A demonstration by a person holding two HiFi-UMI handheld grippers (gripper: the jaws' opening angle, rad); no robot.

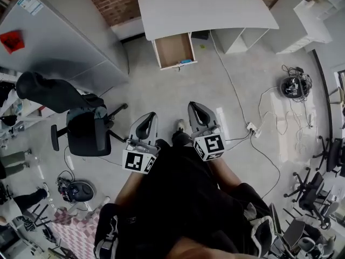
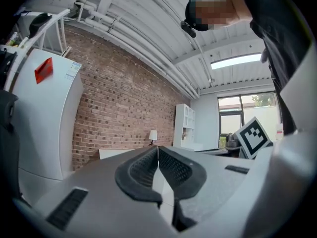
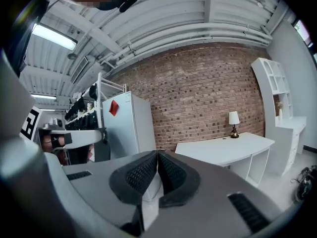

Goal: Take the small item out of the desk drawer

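Already done: the drawer (image 1: 173,48) stands pulled out from under the white counter (image 1: 215,9), its inside open to the head view.
item (image 1: 185,61): small and blue, lying in the drawer against its front wall, toward the right corner as the head view shows it. It is too small to tell what it is.
left gripper (image 1: 151,116): its fingers (image 2: 142,170) are pressed together tip to tip with nothing between them. It is held about level, well apart from the drawer.
right gripper (image 1: 194,106): its fingers (image 3: 173,172) are likewise closed on each other and empty. It is aimed toward the counter, whose lamp (image 3: 234,118) shows in the right gripper view.
gap: bare floor (image 1: 178,96) lies between both grippers and the drawer, and the person stands well back from the counter.
nearby: a chair (image 1: 86,131) is at the left and a power strip (image 1: 252,128) at the right. Neither seems to lie in the way to the drawer.
stage: by my reading this is the approach. No grasp has begun and the item is untouched.
left to do: nearly everything, I judge. The person must come up to the drawer, part one pair of fingers, close them on the item and lift it clear.
watch for: the item sits tight to the front wall, so reaching it from above looks the safer way.
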